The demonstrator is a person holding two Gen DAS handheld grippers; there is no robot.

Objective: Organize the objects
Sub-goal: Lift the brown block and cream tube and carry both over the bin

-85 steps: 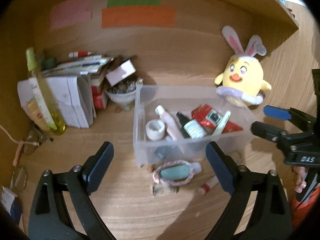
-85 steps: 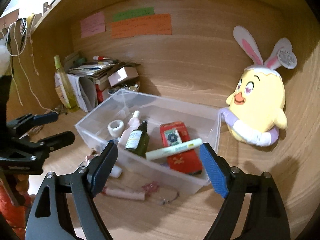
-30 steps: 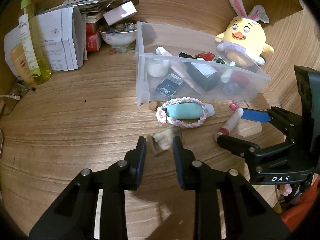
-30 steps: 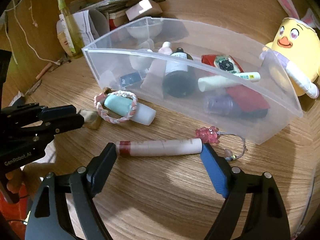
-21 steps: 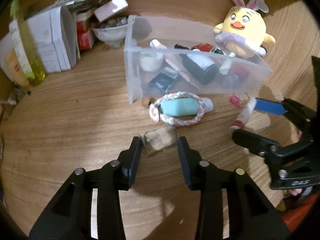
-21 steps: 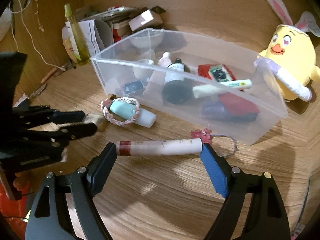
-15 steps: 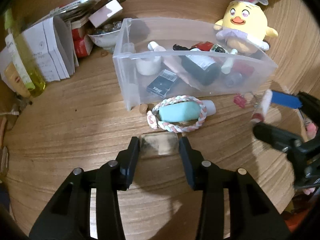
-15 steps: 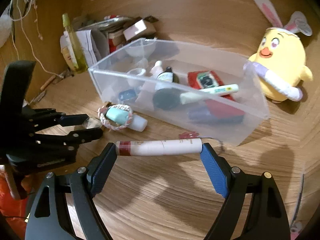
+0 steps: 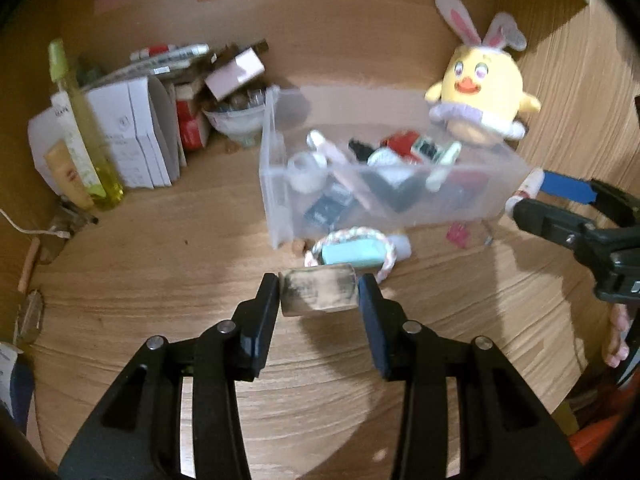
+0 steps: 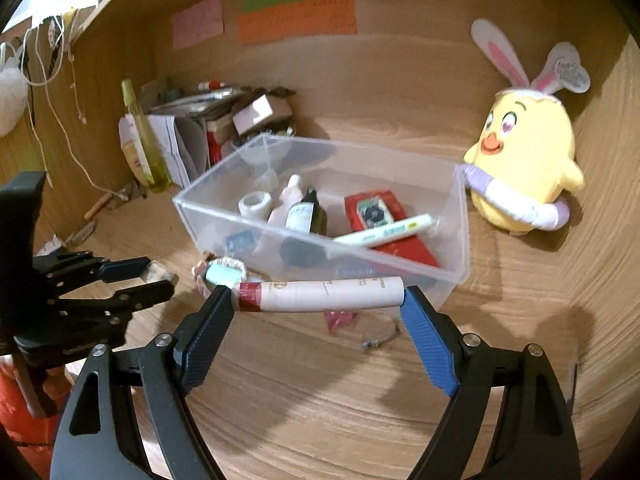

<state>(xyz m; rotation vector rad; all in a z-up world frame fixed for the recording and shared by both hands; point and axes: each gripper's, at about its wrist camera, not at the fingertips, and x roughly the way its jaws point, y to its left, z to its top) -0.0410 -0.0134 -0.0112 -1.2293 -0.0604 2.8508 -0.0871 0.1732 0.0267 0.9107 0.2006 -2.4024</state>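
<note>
Clutter on the wooden desk point(image 10: 320, 420) is going into the clear plastic bin point(image 10: 460, 240), and right now both hands are mid-carry with one item each. The left gripper point(image 9: 318, 292) is clamped on a small, scuffed, greyish block point(image 9: 318, 289), can't tell what it is exactly, maybe an eraser. Its jaws have just widened a touch, but the block sits squarely between the pads, lifted off the desk. The right gripper point(image 10: 318, 304) is pinching a white tube with a red cap point(image 10: 316, 291) end to end, held crosswise just in front of the bin's near wall.

In the right wrist view the bin sits at about 12 o'clock from the tube, and the left gripper comes in from 9 o'clock. Inside the bin there's already a roll of tape point(image 10: 256, 205), a dark dropper bottle point(image 10: 306, 212), a red case point(image 10: 376, 216) and a highlighter pen point(image 10: 384, 231).

Next, I'd say both loads need to clear the rim and get let go over free floor space, tube probably first since it's closest. Left on the desk by the bin's front: a mint tube inside a braided bracelet point(image 9: 352, 251) and a little pink charm point(image 10: 340, 320).
</note>
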